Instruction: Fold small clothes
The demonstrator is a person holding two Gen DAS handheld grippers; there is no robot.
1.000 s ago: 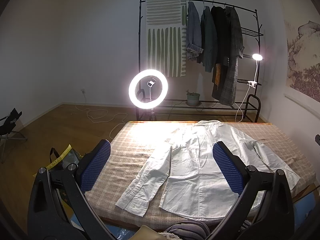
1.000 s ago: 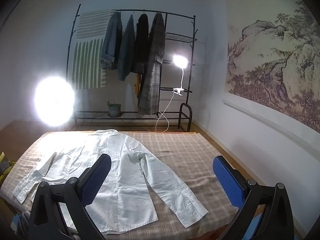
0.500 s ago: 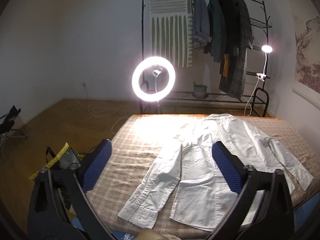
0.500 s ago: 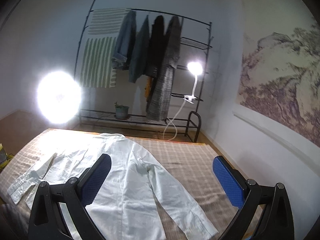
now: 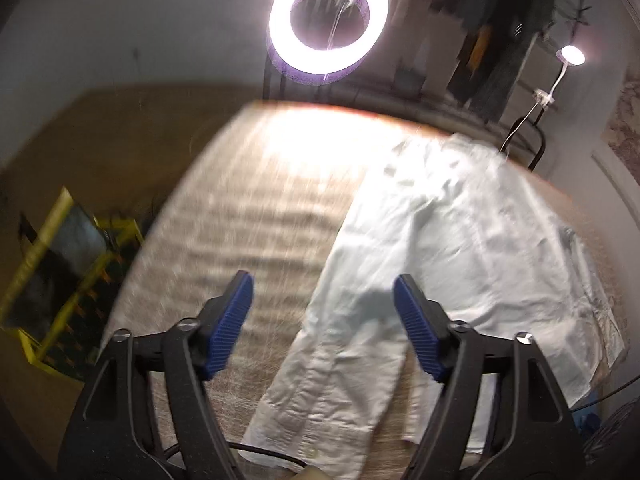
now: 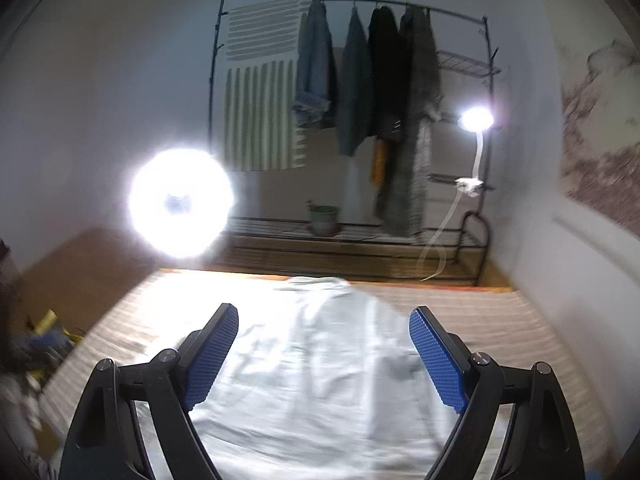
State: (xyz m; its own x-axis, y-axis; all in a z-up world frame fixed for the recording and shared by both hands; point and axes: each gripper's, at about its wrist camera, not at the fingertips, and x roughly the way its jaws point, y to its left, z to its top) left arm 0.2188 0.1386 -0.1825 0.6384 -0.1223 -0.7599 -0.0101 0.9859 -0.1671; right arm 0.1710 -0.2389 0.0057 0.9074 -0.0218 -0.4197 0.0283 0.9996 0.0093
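Hovering with its blue pads spread wide and nothing between them, the left gripper (image 5: 323, 320) is pointing down at the near sleeve of the white shirt (image 5: 440, 248), whose cuff is lying close to the front edge of the bed (image 5: 240, 208). The right gripper (image 6: 323, 356) is likewise released and empty, looking along the shirt's body toward the collar at the far edge of the bed. The shirt is lying flat and spread out on the checked cover, sleeves angled outward, its body toward the right side of the surface.

By the look of it the cloth is thin and light — soft, limp, and likely to sag or bunch wherever it is not supported. A pinch at the cuff or along a seam, where the fabric is doubled and firmer, is probably giving the surest hold; the smooth middle would likely slip or lift only one layer. A ring light (image 5: 328, 20) is glaring beyond the bed's far edge — washing out detail there.
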